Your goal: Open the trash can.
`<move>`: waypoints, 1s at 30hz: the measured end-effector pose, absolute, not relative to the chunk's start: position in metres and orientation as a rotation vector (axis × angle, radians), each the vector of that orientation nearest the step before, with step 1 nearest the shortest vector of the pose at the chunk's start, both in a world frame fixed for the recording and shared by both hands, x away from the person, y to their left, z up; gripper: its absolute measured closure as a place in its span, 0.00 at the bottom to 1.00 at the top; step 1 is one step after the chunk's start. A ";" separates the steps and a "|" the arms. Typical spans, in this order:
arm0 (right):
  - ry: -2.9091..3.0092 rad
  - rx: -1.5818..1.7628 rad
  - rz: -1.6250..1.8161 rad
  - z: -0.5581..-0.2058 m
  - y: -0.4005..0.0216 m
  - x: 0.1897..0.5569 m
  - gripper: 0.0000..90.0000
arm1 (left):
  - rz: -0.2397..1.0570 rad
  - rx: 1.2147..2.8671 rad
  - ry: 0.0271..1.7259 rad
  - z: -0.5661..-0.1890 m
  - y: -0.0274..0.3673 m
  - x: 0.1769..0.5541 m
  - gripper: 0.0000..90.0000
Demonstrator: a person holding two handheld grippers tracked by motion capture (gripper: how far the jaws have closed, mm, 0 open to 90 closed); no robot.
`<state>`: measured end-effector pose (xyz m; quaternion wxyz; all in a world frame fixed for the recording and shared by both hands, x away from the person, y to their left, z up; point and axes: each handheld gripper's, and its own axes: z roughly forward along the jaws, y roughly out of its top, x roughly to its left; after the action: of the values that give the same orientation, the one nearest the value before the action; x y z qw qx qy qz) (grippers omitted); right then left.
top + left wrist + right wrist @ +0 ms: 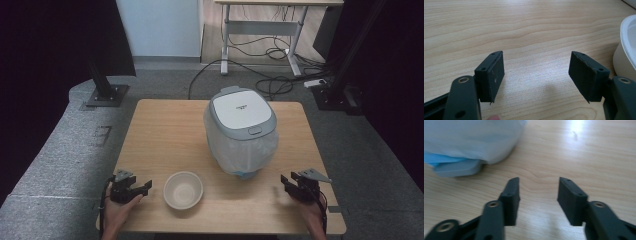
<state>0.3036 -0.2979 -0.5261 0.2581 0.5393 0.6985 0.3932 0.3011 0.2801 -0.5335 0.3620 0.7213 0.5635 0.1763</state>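
Left tongs (144,186): jaws wide apart, nothing between them, low over the table (165,125) at its near left corner, just left of the bowl (183,189).
Right tongs (286,184): jaws parted, nothing between them, at the near right edge, pointing toward the bin (241,131).
Bowl: white, upright, near edge.
Bin: white lid shut, clear liner, table centre, behind the bowl.

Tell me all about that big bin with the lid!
The bin stands upright toward the far side of the wooden table. Its flat white lid is shut, framed in grey with a small grey latch at the front. A see-through plastic bag drapes over its body. The base looks blue-grey. Neither gripper touches it.
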 end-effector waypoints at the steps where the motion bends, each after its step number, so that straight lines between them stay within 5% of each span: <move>1: 1.895 1.456 1.077 -0.525 -0.297 0.303 0.62 | 0.454 1.858 1.451 -0.534 0.280 0.301 0.32; 14: 1.939 1.354 1.240 -0.514 -0.286 0.298 0.98 | 0.438 1.866 1.455 -0.533 0.277 0.302 0.32; 30: 2.048 1.199 1.309 -0.512 -0.255 0.308 0.99 | 0.417 1.885 1.451 -0.535 0.274 0.304 0.34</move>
<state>0.3078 -0.2553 -0.5124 0.2139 0.4322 0.7382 0.4717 0.3037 0.2742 -0.5347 0.3555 0.7295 0.5615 0.1615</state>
